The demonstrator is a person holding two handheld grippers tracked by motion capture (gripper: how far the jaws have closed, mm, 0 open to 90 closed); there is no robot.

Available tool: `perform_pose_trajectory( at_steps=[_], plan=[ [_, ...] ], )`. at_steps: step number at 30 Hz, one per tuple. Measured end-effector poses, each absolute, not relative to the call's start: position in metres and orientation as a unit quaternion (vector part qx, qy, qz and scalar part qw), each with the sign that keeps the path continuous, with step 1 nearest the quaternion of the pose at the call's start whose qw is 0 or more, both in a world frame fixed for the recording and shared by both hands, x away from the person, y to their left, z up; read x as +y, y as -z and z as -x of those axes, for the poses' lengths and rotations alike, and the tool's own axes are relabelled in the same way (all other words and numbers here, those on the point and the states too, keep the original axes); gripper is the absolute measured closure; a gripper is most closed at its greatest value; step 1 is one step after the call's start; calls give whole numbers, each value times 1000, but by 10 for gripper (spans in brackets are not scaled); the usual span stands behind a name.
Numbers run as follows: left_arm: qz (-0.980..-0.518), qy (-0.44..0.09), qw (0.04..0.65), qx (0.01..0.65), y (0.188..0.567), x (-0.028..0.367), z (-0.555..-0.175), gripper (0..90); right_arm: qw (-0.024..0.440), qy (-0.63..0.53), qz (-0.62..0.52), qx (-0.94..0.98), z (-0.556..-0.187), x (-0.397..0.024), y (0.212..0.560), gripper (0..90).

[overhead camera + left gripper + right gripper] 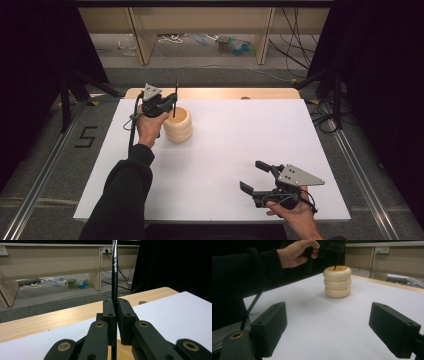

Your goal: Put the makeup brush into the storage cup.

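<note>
Clamped on a thin black pen, the left hand-held gripper holds it over the cream holder at ten o'clock on the desk, likely needing a straight drop next, while the right hand-held gripper waits open.

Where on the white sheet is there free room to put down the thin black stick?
Most of the white sheet is bare: the whole middle between the ringed cup and the right gripper, and the far right part up to the wooden edge. It is crowded only at the far left corner, where the left gripper holds the stick over the cup.
</note>
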State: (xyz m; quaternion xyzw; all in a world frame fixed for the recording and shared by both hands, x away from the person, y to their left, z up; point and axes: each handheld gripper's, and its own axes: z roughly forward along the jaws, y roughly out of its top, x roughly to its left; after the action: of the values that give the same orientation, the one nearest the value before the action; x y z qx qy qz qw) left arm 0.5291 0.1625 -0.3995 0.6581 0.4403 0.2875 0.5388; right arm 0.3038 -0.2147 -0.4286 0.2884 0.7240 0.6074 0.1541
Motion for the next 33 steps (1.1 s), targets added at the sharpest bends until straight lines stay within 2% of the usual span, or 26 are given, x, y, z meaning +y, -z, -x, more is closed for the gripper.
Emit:
perform_pose_trajectory(
  at_steps=[33],
  plan=[
    [-679, -262, 520, 447, 423, 161, -528, 850, 158, -606, -287, 725, -304, -215, 428, 160]
  ],
)
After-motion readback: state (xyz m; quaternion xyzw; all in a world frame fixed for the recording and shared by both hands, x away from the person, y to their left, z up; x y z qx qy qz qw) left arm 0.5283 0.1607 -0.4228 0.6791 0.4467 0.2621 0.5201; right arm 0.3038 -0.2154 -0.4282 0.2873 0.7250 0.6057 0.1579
